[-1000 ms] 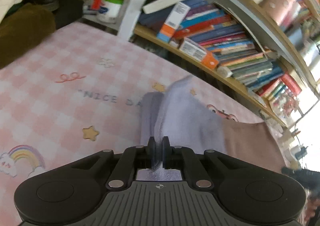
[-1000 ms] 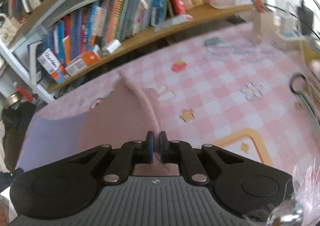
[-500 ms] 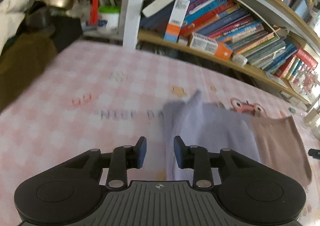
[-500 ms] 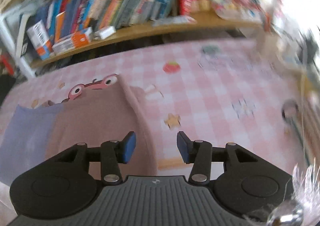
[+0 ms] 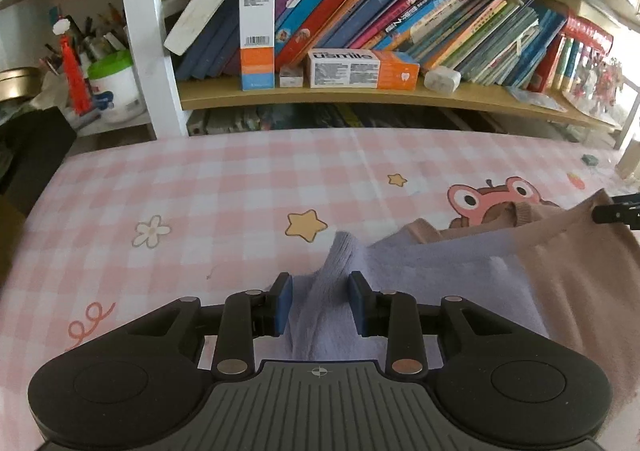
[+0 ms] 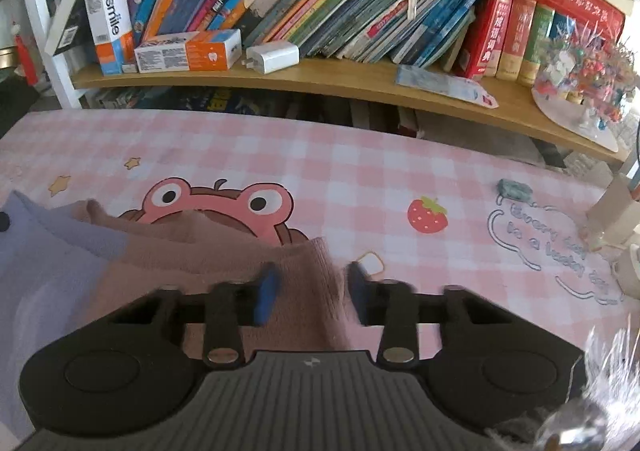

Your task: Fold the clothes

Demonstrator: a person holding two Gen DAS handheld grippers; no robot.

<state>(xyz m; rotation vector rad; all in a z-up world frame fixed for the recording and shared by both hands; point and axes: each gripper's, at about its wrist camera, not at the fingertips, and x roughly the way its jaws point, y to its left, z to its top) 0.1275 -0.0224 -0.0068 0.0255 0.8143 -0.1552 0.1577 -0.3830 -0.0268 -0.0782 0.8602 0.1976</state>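
Both tools stand apart over the sweater (image 5: 460, 275): left tool (image 5: 320, 305) and right tool (image 6: 310, 291) should pinch matching corners

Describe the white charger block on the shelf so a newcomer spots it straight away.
Find the wooden bookshelf board behind the pink checked tablecloth. On it, right of the lying orange-and-white toothpaste-style box, sits the small white plug-in charger block. It is the only plain white, unprinted cube there, with metal prongs on its left.
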